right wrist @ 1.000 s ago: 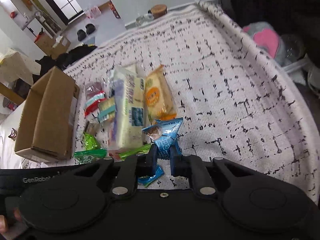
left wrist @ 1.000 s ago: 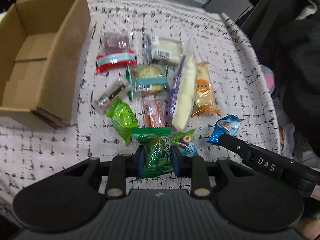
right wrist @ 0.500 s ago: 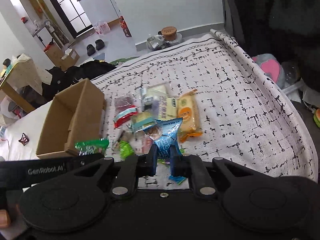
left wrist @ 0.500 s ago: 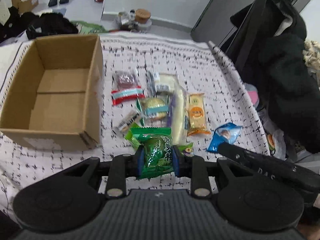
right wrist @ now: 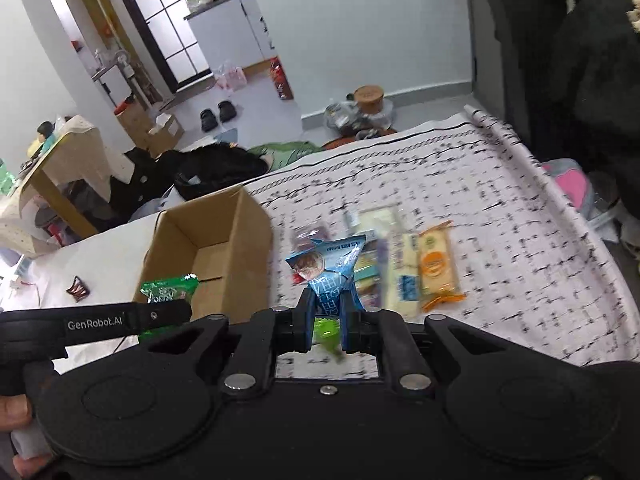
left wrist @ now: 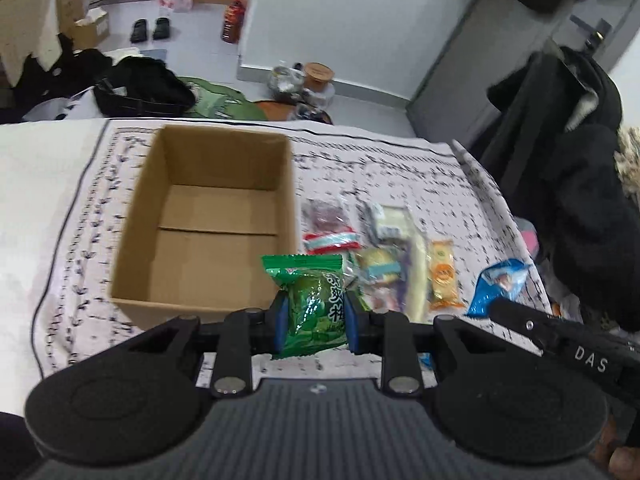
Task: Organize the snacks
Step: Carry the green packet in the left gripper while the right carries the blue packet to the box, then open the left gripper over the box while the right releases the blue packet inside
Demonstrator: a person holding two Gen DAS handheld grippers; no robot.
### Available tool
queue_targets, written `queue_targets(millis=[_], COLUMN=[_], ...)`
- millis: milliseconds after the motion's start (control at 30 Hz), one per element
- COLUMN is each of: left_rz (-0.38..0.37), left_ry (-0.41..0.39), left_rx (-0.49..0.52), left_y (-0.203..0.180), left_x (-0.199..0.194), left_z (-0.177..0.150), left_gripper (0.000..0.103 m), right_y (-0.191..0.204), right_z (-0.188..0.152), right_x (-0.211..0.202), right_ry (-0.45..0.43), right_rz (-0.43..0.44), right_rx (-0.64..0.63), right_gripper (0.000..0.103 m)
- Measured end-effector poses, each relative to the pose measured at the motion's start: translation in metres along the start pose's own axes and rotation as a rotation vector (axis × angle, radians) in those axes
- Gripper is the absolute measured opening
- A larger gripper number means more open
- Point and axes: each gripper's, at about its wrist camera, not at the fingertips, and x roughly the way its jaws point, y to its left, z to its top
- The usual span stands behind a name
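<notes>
**Both grippers loaded, box open on the left**

My left gripper (left wrist: 314, 316) has its fingers (left wrist: 280, 316) closed on a green snack packet (left wrist: 314, 304), held up off the cloth — in its view the packet sits in front of the near right corner of the cardboard box (left wrist: 140, 240). The box stands open, and I can see only its bare bottom flaps inside.

My right gripper (right wrist: 326, 316) has its fingers (right wrist: 304, 316) pinched on a blue snack packet (right wrist: 330, 268), also raised clear of the surface. From the left camera that blue packet (left wrist: 498, 286) shows at the far right, above the black arm of the right tool.

The other snacks lie in a cluster on the patterned cloth (right wrist: 500, 208), just right of the box: a red-banded packet (left wrist: 330, 228), a long pale packet (left wrist: 416, 272) and an orange packet (left wrist: 442, 274) beside it. A small green wrapper (right wrist: 326, 332) shows blurred between the right fingers, below the blue one — whether it lies on the cloth I cannot tell.
</notes>
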Motion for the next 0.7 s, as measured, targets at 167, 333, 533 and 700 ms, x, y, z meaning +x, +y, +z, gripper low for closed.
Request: queue_targets(millis=[167, 333, 533, 700], left_rz=[0.029, 0.041, 0.067, 0.111], left_ry=[-0.007, -0.021, -0.035, -0.028], left_rx=[-0.051, -0.069, -0.08, -0.112], left_y=[0.027, 0.046, 0.058, 0.072], left_x=[0.001, -0.001, -0.003, -0.005], left_z=[0.009, 0.02, 0.032, 0.041], left_gripper=[0.027, 0.027, 0.028, 0.042], right_y=[0.027, 0.053, 0.076, 0.09], right_z=[0.003, 0.004, 0.01, 0.016], right_x=[0.008, 0.016, 0.025, 0.035], right_ry=[0.005, 0.01, 0.016, 0.019], right_rz=[0.027, 0.054, 0.08, 0.111], right_rx=[-0.035, -0.077, -0.093, -0.101], right_gripper=[0.012, 0.012, 0.012, 0.012])
